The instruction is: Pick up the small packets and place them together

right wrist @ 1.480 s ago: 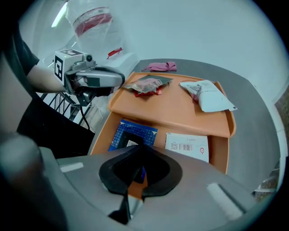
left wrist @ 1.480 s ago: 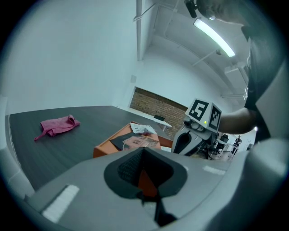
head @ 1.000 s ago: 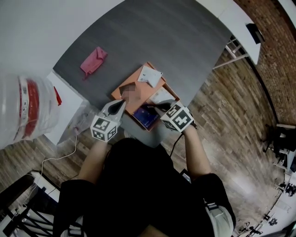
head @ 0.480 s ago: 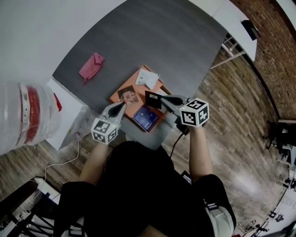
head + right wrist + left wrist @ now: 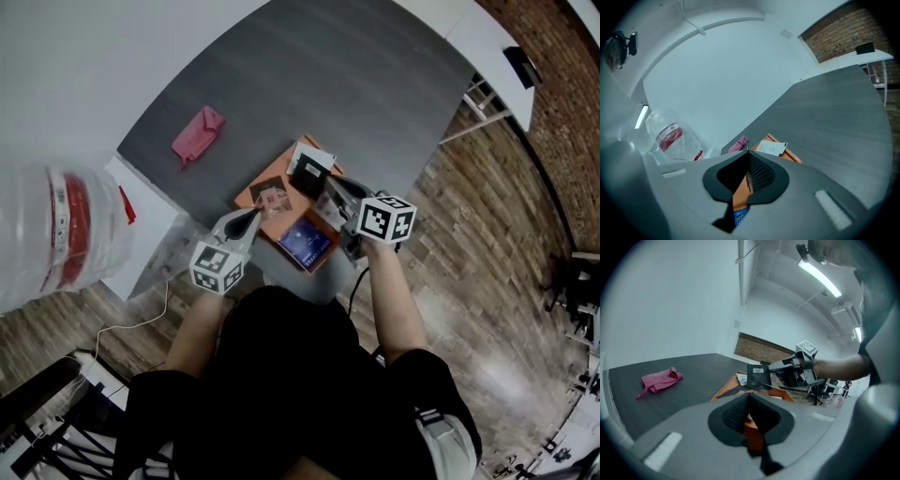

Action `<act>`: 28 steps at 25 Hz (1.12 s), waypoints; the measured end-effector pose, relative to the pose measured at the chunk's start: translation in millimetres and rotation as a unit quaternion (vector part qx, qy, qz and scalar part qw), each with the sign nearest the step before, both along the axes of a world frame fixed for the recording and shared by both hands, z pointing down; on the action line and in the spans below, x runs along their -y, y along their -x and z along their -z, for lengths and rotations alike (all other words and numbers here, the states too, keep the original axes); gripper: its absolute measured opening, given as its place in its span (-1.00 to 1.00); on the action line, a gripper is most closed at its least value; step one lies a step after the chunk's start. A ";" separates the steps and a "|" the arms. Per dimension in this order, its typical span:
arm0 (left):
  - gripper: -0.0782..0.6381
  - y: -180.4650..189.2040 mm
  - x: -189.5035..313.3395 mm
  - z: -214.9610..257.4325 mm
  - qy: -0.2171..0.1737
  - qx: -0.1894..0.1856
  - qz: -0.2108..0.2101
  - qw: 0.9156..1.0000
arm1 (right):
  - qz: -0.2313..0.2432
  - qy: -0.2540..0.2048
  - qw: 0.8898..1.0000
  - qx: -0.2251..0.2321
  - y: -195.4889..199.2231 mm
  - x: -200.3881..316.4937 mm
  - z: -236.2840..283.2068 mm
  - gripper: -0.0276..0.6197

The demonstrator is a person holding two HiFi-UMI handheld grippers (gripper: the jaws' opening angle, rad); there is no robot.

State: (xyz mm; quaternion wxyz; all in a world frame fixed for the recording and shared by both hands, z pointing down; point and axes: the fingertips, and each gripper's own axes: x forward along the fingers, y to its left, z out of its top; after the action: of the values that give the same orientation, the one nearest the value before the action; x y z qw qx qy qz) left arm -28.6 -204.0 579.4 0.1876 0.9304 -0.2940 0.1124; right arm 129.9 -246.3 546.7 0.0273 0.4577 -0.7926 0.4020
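Note:
An orange tray (image 5: 251, 194) on the dark grey table (image 5: 356, 84) holds small packets: a white one (image 5: 319, 151) at its far end, a brown one (image 5: 272, 199) and a blue one (image 5: 305, 242) near me. My right gripper (image 5: 323, 184) is shut on a black packet (image 5: 307, 173), held above the tray; in the left gripper view that black packet (image 5: 759, 376) hangs upright with a barcode label. My left gripper (image 5: 255, 214) hovers beside the brown packet, jaws together with nothing seen between them. In the right gripper view the white packet (image 5: 771, 148) lies ahead of the right gripper (image 5: 748, 152).
A pink cloth (image 5: 197, 133) lies on the table at the far left. A large clear plastic bottle with a red label (image 5: 56, 230) stands left of the table, over a white stand (image 5: 155, 225). The table's near edge runs just beyond the tray; wooden floor lies to the right.
My right gripper has lifted the black packet off the tray, rolled its wrist, and carried it toward the white packet at the far end. The left gripper has stayed put.

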 end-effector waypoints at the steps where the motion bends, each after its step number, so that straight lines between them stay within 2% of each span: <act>1: -0.78 -0.2 -0.8 0.2 -0.003 0.005 -0.003 1.000 | -0.006 0.002 1.000 0.005 0.7 2.8 -1.8 -0.91; 7: -0.78 0.8 -4.0 -0.5 -0.003 0.011 -0.004 1.000 | -0.014 0.012 1.000 0.021 12.2 10.3 -14.2 -0.91; 10: -0.78 1.3 -7.2 -2.7 -0.003 0.023 -0.011 1.000 | -0.008 0.003 1.000 -0.004 17.0 10.3 -19.5 -0.88; 13: -0.78 2.3 -6.1 -1.2 -0.003 0.022 -0.009 1.000 | 0.003 -0.012 0.999 -0.036 19.4 11.6 -20.3 -0.61; 19: -0.78 1.8 -3.9 2.6 -0.007 0.021 -0.010 1.000 | 0.013 -0.050 0.994 -0.097 14.9 15.5 -13.1 -0.45; 24: -0.78 -0.6 -3.3 6.1 -0.013 0.018 -0.013 1.000 | 0.024 -0.069 0.989 -0.130 15.8 14.3 -5.4 -0.44; 28: -0.78 -2.3 -1.8 9.9 -0.019 0.013 -0.015 1.000 | 0.025 -0.078 0.988 -0.132 17.0 12.9 0.6 -0.45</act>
State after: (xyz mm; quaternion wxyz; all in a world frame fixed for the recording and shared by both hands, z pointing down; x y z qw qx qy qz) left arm -26.2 -202.2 569.5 0.1644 0.9366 -0.2845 0.1221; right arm 112.9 -259.2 546.1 0.1061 0.4880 -0.8218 0.2743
